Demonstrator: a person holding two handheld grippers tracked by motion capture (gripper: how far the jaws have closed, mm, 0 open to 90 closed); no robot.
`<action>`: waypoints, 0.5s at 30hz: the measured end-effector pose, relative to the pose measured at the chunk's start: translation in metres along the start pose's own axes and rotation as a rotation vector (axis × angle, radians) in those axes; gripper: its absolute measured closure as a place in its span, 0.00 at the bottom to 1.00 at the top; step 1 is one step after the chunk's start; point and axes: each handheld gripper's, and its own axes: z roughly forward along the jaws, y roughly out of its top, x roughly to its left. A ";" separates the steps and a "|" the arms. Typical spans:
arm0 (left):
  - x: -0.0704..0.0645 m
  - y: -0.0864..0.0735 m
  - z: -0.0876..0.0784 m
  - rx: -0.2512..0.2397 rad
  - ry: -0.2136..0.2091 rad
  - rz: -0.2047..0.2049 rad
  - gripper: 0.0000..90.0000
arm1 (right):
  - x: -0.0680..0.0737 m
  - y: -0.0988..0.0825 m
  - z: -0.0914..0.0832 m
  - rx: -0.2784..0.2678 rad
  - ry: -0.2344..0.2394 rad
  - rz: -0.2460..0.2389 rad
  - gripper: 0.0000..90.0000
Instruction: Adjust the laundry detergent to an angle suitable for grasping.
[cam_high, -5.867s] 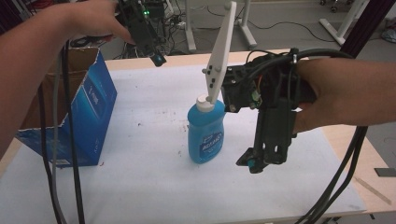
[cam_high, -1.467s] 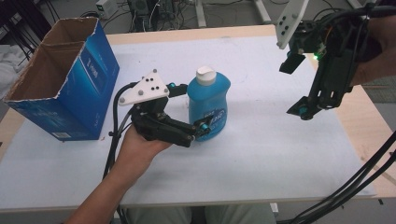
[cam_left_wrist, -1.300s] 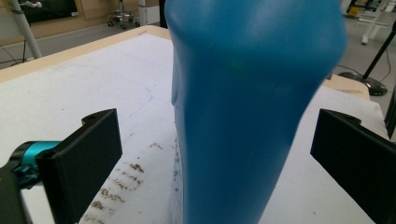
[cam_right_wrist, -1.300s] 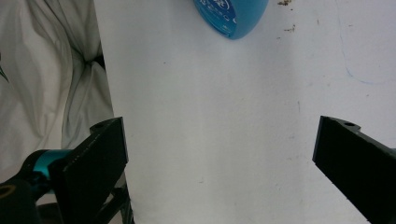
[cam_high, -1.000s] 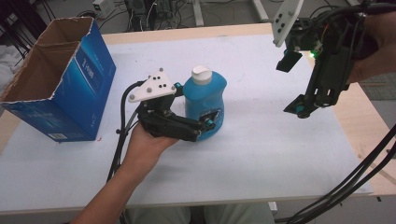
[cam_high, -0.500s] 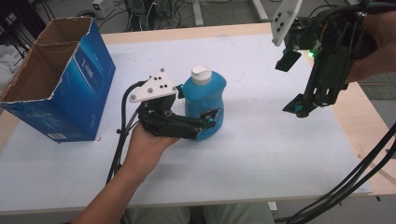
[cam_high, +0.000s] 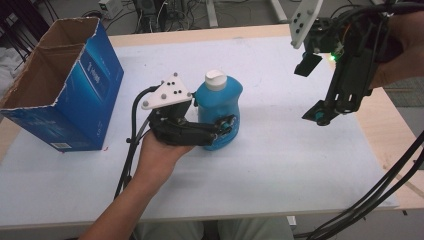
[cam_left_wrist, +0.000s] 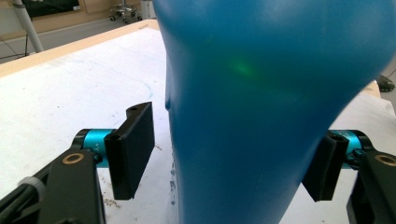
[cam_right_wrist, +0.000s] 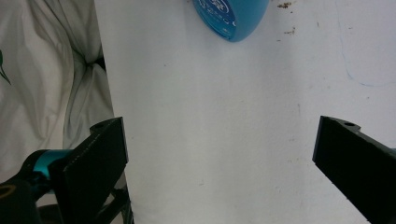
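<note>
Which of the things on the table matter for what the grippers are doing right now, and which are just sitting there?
In play:
- blue plastic bottle with white cap, upright, between the jaws of the left gripper, which have just been closing; one pad is not yet touching it
- right gripper, open, raised over the table

Lying about:
- open blue cardboard box at the left of the white-covered table

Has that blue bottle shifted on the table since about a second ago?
No. The blue bottle stands the same way off from the cardboard box. The left gripper has just been closing its jaws around it.
</note>
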 end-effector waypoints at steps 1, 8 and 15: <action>0.000 0.000 0.000 -0.003 -0.002 0.000 0.36 | 0.000 0.000 0.000 0.000 0.000 0.000 0.03; 0.000 0.000 -0.001 -0.006 -0.007 0.011 0.46 | 0.000 0.000 0.000 0.001 0.000 0.004 0.03; -0.002 0.002 -0.002 -0.004 0.012 0.045 0.48 | -0.002 0.000 0.001 -0.003 0.000 0.000 0.03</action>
